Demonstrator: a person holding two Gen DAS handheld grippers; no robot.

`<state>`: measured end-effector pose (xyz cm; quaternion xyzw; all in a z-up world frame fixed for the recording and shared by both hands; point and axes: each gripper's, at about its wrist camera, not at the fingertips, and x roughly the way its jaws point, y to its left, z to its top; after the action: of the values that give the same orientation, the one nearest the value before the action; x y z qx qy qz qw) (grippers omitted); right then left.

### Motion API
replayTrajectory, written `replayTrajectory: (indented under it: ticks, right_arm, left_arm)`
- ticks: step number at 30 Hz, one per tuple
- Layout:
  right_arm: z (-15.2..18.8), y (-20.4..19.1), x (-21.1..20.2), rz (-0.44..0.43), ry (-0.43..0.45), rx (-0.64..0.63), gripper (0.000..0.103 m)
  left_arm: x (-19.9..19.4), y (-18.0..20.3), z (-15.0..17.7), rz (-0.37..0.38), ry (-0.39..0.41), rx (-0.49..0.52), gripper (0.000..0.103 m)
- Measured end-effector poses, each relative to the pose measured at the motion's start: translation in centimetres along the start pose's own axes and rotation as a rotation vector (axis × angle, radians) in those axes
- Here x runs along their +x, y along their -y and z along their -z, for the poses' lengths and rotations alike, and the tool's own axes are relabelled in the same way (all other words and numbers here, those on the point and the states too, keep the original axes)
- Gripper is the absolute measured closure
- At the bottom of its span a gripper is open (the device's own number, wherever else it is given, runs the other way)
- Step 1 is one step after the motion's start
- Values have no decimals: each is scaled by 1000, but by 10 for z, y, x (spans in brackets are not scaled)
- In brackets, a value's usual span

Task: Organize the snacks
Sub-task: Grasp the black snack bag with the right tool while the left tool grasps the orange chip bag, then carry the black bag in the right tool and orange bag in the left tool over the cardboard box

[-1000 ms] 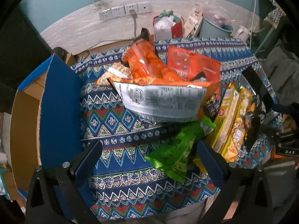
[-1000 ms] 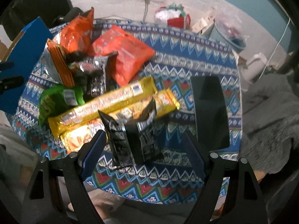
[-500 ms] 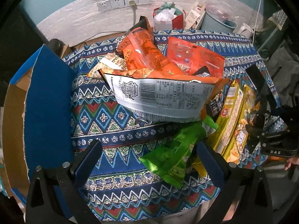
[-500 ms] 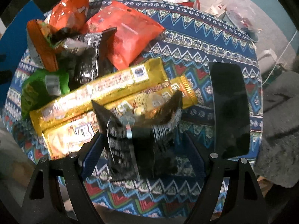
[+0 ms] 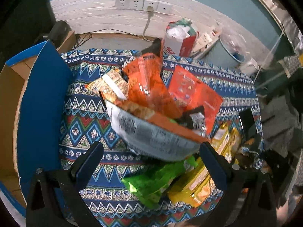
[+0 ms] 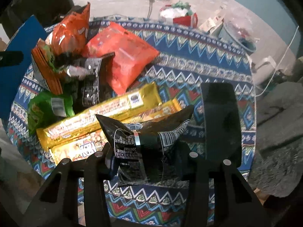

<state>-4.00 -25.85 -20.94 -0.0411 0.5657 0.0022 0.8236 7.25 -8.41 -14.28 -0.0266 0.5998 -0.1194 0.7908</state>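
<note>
My right gripper is shut on a black snack packet and holds it above two long gold biscuit packs. My left gripper is open and hangs over the pile: a white-backed orange chip bag, a green bag, an orange bag and a red bag. The same pile shows in the right wrist view: orange bag, red bag, green bag, another black packet.
A patterned cloth covers the table. A blue-walled cardboard box stands at the left edge. A black flat device lies on the right. A red-and-white bag and a bucket sit beyond the table by the wall.
My right gripper has closed on the black packet and lifted it. My left gripper has come closer to the white-backed chip bag, still open.
</note>
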Motion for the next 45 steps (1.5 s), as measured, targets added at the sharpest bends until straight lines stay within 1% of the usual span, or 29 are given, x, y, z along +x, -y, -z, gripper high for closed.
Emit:
replayTrajectory:
  ticks: [4,7,9,11,13,14,15,17,19,22,24,25,27,28,30,33,38,45]
  right_arm:
    - [-5,0,-12,2,48,4,59]
    - [-9,-2,-16,1,73,0,59]
    - [-11,-2,-16,-3,75,2,59]
    - [-12,-3,-14,-7,74,3,59]
    - [-13,-3,-14,-11,73,2,59]
    - [-12,-4,-14,-14,74,2,59]
    - [-14,-4,-14,-15,74,3,59]
    - [-15,-5,-14,-20,75,6,59]
    - [-17,-6,-13,-23,75,6,59]
    - [-20,-11,-13,-29,76,-2,59]
    - [-21,-16,-13,-26,81,-14,59]
    - [-23,-18,-14,-25,82,-20,59]
    - [-24,-22,-16,-27,85,-24,59]
    - [-24,-23,-17,-29,86,-26,59]
    - [-26,-27,-19,-30,92,-32,59]
    - [-27,-33,-21,-30,97,-40,59]
    - [-30,-42,-26,-25,106,-50,59]
    - [-35,-54,-37,-21,128,-62,59]
  left_arm:
    - [5,-2,-12,2,12,-62,1]
    - [15,-5,-22,-7,-4,-92,1]
    - [25,-7,-27,-17,-17,-105,1]
    - [32,-9,-27,-12,-37,-109,1]
    - [41,-10,-23,7,-75,-109,9]
    - [44,-10,-20,16,-90,-110,20]
    - [45,-10,-17,22,-100,-108,21]
    - [44,-9,-11,22,-91,-93,24]
    - [40,-8,-8,31,-84,-70,29]
    - [36,-12,-3,56,-75,-62,37]
    - [34,-15,0,78,-74,-68,46]
    - [34,-18,1,90,-76,-73,49]
    - [31,-25,4,115,-78,-88,59]
    - [30,-28,6,134,-81,-101,61]
    - [27,-32,8,144,-74,-104,69]
    - [21,-35,9,134,-58,-84,78]
    - [10,-42,12,124,-28,-59,83]
    - [-15,-41,18,51,52,44,87]
